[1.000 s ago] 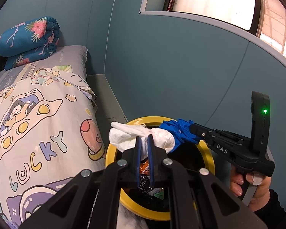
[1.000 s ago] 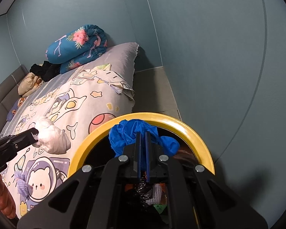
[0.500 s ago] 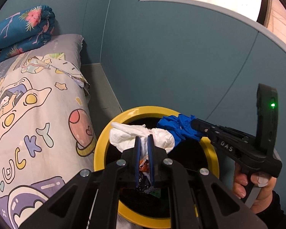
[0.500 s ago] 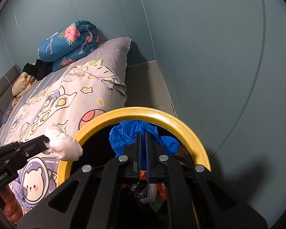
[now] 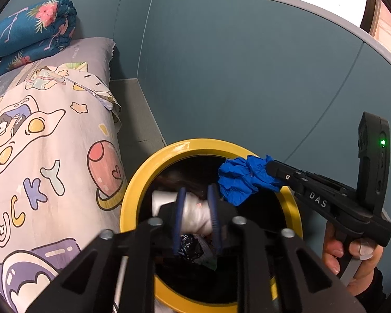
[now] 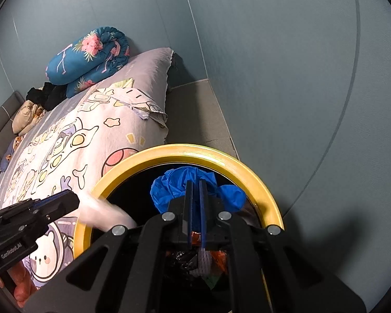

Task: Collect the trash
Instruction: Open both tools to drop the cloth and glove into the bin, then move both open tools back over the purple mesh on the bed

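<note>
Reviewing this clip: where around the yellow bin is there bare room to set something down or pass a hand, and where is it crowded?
Free: the grey floor strip between the bed and the blue wall. Crowded: the bin mouth, where the left gripper, jaws opening, releases white tissue and the right gripper holds blue trash.

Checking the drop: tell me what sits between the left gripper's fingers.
A white paper wad, over the yellow bin, seen in the left wrist view as the left gripper opens.

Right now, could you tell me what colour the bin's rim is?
Yellow; the bin's rim shows best in the right wrist view.
</note>
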The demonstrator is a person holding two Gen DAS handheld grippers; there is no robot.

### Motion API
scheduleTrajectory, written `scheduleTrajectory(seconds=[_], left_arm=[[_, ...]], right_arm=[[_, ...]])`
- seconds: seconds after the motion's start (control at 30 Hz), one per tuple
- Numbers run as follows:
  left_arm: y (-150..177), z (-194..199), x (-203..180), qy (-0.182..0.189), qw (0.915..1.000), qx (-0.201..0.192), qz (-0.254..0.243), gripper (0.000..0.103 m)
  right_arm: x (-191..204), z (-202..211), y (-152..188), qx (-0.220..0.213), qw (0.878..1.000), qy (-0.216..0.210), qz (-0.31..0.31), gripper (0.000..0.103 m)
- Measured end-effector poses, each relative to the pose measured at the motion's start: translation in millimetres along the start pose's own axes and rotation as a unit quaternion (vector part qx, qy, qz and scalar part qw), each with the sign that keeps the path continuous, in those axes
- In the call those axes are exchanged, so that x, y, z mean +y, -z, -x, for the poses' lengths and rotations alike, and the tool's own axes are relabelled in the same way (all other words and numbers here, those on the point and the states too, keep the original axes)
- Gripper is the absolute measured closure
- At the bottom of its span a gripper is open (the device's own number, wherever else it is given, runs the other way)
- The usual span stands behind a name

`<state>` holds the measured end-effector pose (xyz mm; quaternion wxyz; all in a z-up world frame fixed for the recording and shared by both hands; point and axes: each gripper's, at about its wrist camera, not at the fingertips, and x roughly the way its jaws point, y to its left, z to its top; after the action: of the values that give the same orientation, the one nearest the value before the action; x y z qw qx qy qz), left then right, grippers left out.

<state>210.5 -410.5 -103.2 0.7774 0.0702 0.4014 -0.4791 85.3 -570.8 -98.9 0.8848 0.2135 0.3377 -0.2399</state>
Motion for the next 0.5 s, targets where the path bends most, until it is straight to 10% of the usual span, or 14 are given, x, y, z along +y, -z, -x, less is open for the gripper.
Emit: scheduleTrajectory(seconds=[0.5], left_arm=[[1, 21, 17, -0.010, 0.9996, -0.018, 0.017, 0.070]], right_arm=[[8, 5, 1, -0.001, 1.000, 0.006, 0.001, 0.089]])
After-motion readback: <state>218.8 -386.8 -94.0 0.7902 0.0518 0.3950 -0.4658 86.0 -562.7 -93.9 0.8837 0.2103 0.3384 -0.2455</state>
